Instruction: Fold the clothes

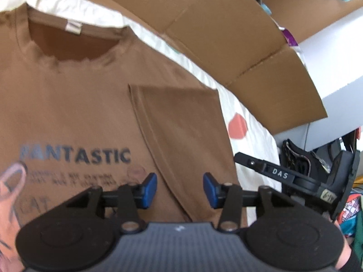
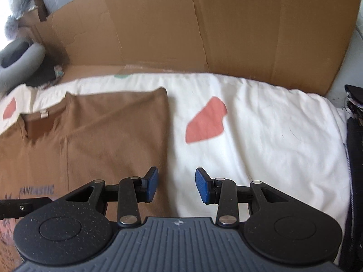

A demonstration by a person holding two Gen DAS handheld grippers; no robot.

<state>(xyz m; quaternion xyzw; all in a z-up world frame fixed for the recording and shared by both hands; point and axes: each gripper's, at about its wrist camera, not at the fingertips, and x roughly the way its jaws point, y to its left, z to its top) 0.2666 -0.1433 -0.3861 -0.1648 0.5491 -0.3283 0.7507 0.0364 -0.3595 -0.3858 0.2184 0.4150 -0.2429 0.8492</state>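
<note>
A brown T-shirt [image 1: 74,104] printed "FANTASTIC" lies flat on a white sheet, collar toward the cardboard. Its right sleeve [image 1: 179,133] is folded inward over the chest. My left gripper [image 1: 179,190] hangs above the shirt near that folded flap, jaws apart with nothing between the blue pads. The right wrist view shows the same shirt [image 2: 95,131] at the left, its folded right edge straight. My right gripper [image 2: 176,185] hovers over that edge and the white sheet [image 2: 272,136], open and empty. The right gripper's finger also shows in the left wrist view.
A tall cardboard panel [image 2: 181,27] stands along the far side of the sheet. A grey ring cushion [image 2: 18,56] sits at the far left. Dark bags and clutter [image 1: 301,158] lie off the sheet's right side. Red patches [image 2: 205,120] mark the sheet.
</note>
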